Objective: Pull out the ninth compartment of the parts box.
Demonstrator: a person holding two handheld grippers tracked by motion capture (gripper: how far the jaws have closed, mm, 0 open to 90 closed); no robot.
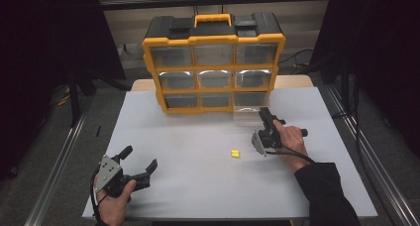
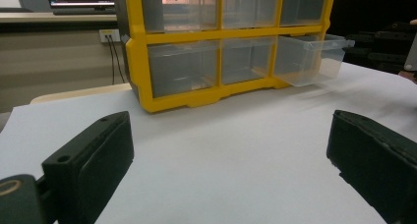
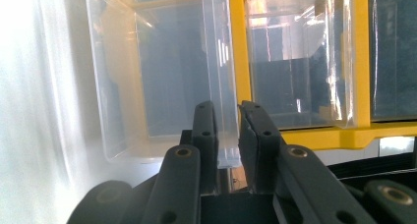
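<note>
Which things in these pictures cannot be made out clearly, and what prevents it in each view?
- Small yellow objects, high view: too small to identify.
- Pulled-out clear drawer, right gripper view: the right gripper, shut on its front wall, covers the lower edge; glare at the left washes out the table.
- Organizer, left gripper view: its top is cut off by the frame edge.
- Drawer contents: reflections hide them.
- Left gripper: open, holding nothing.

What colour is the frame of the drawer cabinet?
The cabinet frame is yellow, with a black top; the high view shows it best.
</note>
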